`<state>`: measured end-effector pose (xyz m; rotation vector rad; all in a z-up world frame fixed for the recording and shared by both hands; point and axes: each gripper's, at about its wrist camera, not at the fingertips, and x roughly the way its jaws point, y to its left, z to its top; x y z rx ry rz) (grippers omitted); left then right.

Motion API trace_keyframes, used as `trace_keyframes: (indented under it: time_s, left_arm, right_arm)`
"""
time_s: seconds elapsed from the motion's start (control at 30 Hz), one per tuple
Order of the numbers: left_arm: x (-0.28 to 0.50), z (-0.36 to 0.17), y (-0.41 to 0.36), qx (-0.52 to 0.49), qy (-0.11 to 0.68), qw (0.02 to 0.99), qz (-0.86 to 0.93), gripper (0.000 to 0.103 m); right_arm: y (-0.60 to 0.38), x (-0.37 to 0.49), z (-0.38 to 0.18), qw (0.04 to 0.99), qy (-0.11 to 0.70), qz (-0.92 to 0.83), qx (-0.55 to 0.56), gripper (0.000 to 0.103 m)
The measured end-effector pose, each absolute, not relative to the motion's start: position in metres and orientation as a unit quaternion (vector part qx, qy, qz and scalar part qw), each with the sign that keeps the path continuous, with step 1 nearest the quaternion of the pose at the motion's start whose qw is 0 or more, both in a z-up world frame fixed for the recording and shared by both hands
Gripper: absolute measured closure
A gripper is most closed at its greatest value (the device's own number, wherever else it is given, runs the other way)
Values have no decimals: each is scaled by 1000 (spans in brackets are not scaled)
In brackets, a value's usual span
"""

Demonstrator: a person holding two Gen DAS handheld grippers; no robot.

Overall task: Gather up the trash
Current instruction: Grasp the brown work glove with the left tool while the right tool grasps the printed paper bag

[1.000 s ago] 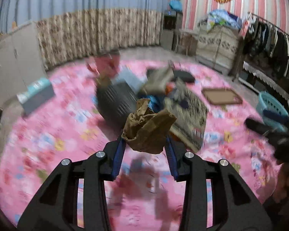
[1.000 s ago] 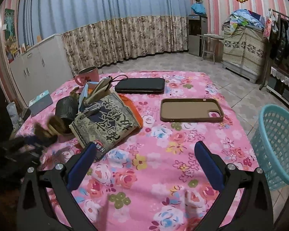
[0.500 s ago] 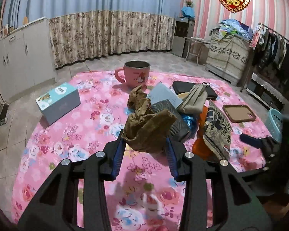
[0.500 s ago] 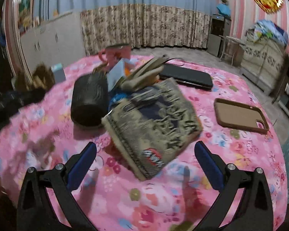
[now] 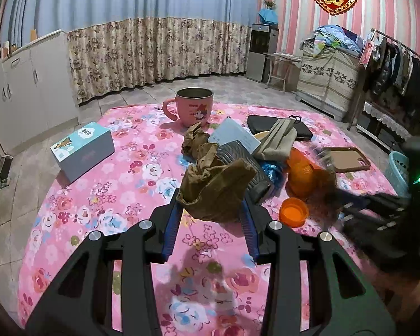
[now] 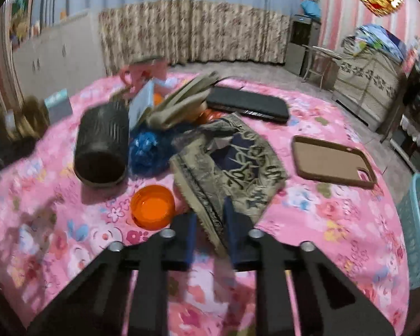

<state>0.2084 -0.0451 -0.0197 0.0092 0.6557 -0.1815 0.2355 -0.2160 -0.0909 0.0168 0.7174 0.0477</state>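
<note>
My left gripper (image 5: 210,210) is shut on a crumpled brown paper (image 5: 215,187), held just above the pink floral tablecloth (image 5: 98,196). In the right wrist view my right gripper (image 6: 210,224) has its jaws closing on the near edge of a patterned gold-and-black snack bag (image 6: 232,165), which buckles between the blue pads. More trash lies around it: blue crumpled plastic (image 6: 147,151), an orange cap (image 6: 152,205) and a second brown paper wad (image 5: 193,140). A teal basket (image 6: 418,224) stands off the table's right edge.
A black ribbed cylinder (image 6: 102,145) lies on its side left of the bag. A brown phone case (image 6: 330,161) and a black flat case (image 6: 247,105) lie right and behind. A pink mug (image 5: 193,106) and a light blue box (image 5: 82,149) stand further back.
The right gripper's jaws went from wide open to nearly together on the bag's near edge, and the bag crumpled. The left gripper kept its grip on the brown paper while its view swung and settled.
</note>
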Motion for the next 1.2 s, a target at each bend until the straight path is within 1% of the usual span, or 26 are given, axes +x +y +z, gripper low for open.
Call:
trace_keyframes:
  time_s: [0.07,0.2,0.47,0.63,0.67,0.77,0.83,0.9,0.97,1.03,1.07,1.2]
  left_arm:
    - [206,-20,-47,9,320,943,-90,64]
    - [200,-15,-49,-1,309,946,-96,64]
    - [186,-5,-59,11,276,957,-89,64]
    - [187,1,-57,-2,264,962,-74,64]
    - [187,2,-58,0,263,962,-73,64]
    - [189,2,-59,-4,265,961,-75,64]
    - [189,2,-60,-7,266,961,-77,64]
    - [188,1,-62,-5,267,960,-79,64]
    - [188,-1,-64,-1,269,960,-81,64]
    - [187,-2,-64,1,270,959,-83,64]
    - [188,-3,-64,1,271,959,-84,64]
    - [188,-3,-65,2,271,959,-86,64]
  right_arm:
    - [-228,222,-78,945,326,30,26,93]
    - [-247,209,-59,949,305,54,60,93]
    - [-248,197,-42,959,277,56,36,93]
    - [-257,192,-32,961,266,53,51,93]
    - [-258,192,-31,961,266,52,52,97]
    - [-263,194,-34,958,274,55,57,97]
    - [-267,201,-42,951,293,63,73,97]
    - [-273,207,-54,943,317,57,87,97]
    - [-278,209,-61,938,324,51,107,93]
    - [-277,212,-64,936,329,60,108,93]
    - [-275,212,-64,937,328,64,103,96]
    - [-268,212,-64,936,327,79,100,101]
